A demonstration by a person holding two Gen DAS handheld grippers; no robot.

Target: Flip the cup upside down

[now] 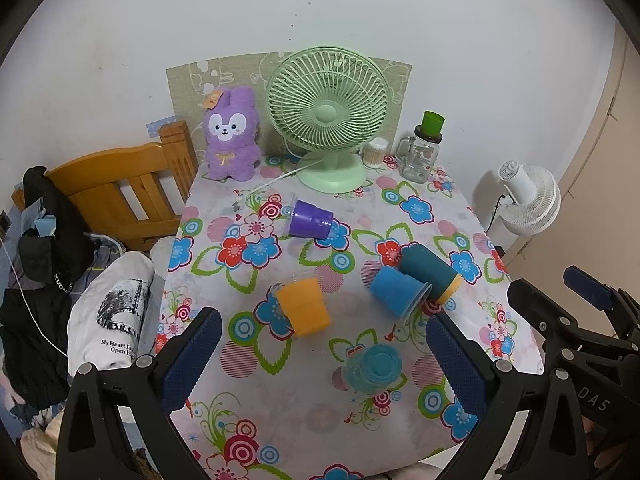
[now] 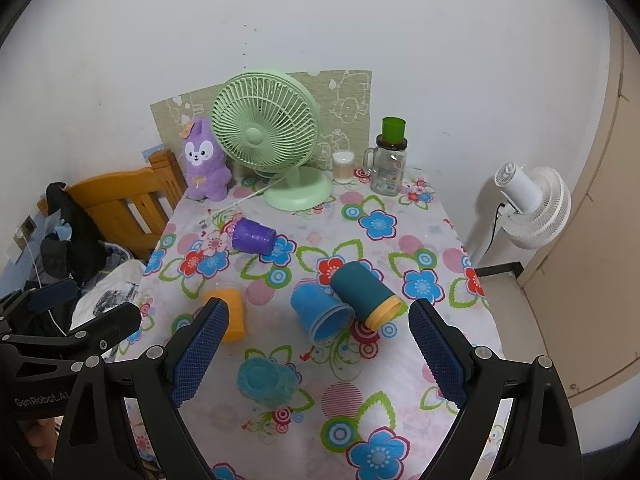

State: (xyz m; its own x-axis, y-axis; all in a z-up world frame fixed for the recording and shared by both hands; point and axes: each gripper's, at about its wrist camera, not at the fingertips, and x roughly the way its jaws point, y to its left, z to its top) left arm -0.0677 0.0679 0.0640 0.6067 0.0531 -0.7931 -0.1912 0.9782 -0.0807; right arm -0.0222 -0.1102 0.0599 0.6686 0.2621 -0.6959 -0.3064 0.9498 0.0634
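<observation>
both grippers hover above the near edge of the worktop (image 1: 400, 432), side by side, nothing btwn their fingers. left gripper (image 1: 326, 356): fingers spread wide, empty. right gripper (image 2: 318, 354): fingers spread wide too, empty.

five cups on the floral cloth. translucent teal cup (image 1: 373, 368) stands closest to the grippers, seen from above, can't tell if rim is up or down. orange cup (image 1: 304, 306) lies tipped to its left; in right wrist view it's partly behind the left finger (image 2: 200, 354). blue cup (image 2: 320, 312) lies on its side, mouth toward the camera, touching the dark teal cup w/ yellow rim (image 2: 366, 292), also on its side. purple cup (image 1: 310, 220) lies on its side further back, well apart from the rest.

at the back by the wall: green desk fan (image 1: 326, 114), purple plush bunny (image 1: 231, 134), glass mug jar (image 1: 420, 156) w/ a green cup on top.
</observation>
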